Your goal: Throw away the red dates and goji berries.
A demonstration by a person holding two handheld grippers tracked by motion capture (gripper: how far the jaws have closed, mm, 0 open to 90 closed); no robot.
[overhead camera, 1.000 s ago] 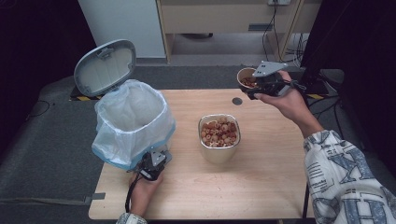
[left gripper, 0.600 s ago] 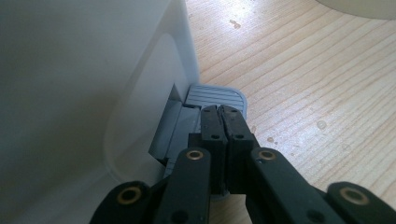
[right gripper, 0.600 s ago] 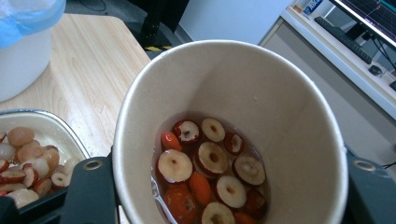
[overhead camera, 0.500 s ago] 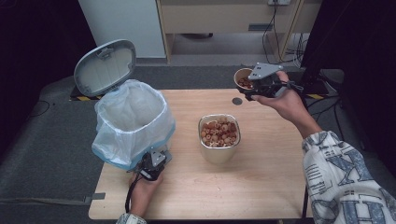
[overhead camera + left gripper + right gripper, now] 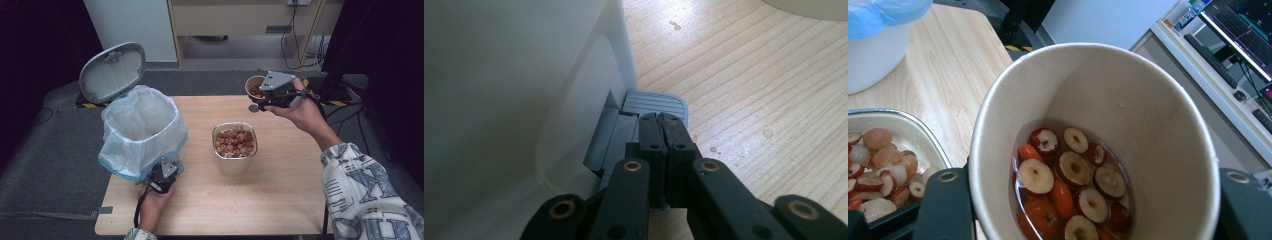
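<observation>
Brown paper cup (image 5: 1098, 140) of sliced red dates in liquid sits clamped in my right gripper (image 5: 274, 95), tilted off the wooden tabletop's (image 5: 280, 200) far right corner. More tilt risks spilling before the white lined pedal bin (image 5: 142, 130). My left gripper (image 5: 663, 150), clenched empty, presses the grey pedal (image 5: 655, 104); slipping drops the lid (image 5: 112, 72).

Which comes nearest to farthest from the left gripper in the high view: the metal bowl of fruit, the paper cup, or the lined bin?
From the left gripper, at the table's near left:
1. Lined bin, right beside it; the shut jaws rest on its pedal.
2. Metal bowl, mid-table, to its right.
3. Paper cup, held off the far right edge by the right gripper.
</observation>
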